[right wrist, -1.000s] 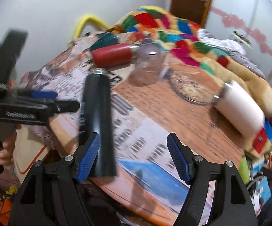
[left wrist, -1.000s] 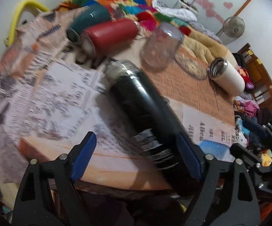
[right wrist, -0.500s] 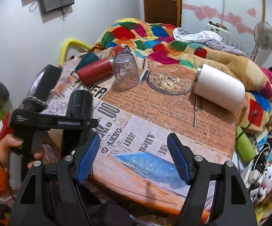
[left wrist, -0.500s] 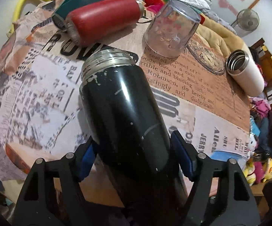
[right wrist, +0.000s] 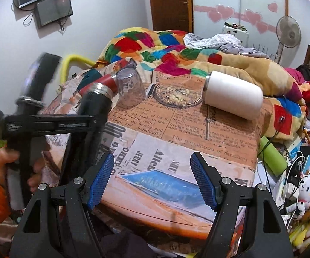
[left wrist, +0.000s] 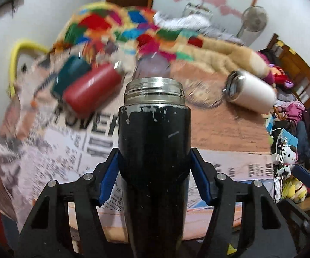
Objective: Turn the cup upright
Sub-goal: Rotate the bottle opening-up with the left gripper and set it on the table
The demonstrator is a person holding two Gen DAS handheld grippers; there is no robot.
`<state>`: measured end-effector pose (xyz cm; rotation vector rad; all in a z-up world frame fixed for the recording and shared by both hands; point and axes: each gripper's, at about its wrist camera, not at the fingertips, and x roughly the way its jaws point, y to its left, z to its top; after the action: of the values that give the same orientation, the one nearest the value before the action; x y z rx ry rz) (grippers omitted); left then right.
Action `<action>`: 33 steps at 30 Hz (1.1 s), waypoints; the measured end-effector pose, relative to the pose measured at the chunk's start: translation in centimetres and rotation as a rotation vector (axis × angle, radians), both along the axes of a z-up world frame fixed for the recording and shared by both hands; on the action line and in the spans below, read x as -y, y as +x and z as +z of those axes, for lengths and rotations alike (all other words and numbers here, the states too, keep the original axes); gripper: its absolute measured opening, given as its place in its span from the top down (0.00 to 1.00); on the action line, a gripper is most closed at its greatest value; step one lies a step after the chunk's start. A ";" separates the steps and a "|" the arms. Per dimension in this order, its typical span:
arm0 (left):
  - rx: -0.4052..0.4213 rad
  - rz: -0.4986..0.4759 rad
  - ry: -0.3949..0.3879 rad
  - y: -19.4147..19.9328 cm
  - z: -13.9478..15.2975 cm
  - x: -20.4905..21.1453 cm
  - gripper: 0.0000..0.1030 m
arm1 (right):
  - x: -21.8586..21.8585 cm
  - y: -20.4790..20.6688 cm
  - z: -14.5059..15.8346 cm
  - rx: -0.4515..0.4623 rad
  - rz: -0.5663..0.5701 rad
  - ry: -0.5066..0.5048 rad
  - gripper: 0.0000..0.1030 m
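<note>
My left gripper [left wrist: 155,165] is shut on a black flask [left wrist: 155,146] with a silver threaded mouth, held lifted above the table's near left edge and tilted steeply, mouth up and away. It also shows in the right wrist view [right wrist: 94,111], gripped by the left tool [right wrist: 47,122]. My right gripper [right wrist: 152,180] is open and empty over the near edge of the table [right wrist: 176,142].
On the newspaper-print table lie a red flask [left wrist: 90,90], a teal flask [left wrist: 71,73] and a white tumbler [left wrist: 251,90]; a clear cup [right wrist: 130,87] stands mouth down. A colourful blanket [right wrist: 155,45] is piled behind. Clutter lies at the right.
My left gripper has closed on the black flask, lifted it off the table and turned it from lying to steeply tilted, mouth up. My right gripper has drawn back and stays open.
</note>
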<state>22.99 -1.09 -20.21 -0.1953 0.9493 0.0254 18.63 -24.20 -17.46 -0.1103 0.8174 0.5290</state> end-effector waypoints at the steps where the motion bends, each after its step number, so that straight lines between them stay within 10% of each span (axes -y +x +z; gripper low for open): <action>1: 0.028 -0.012 0.013 -0.4 0.9 0.4 0.38 | 0.1 0.1 0.1 0.001 -0.003 0.003 0.31; 13: 0.176 -0.061 0.085 1.0 5.5 2.7 0.39 | 0.2 0.7 0.3 0.014 -0.027 0.019 0.31; 33: 0.176 -0.133 0.174 2.7 4.1 5.5 0.38 | 0.6 0.7 0.8 0.029 -0.056 0.022 0.31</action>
<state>25.74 -6.55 -16.11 0.0265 0.7784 -0.0317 19.37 -24.78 -16.68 -0.0747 0.7845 0.4818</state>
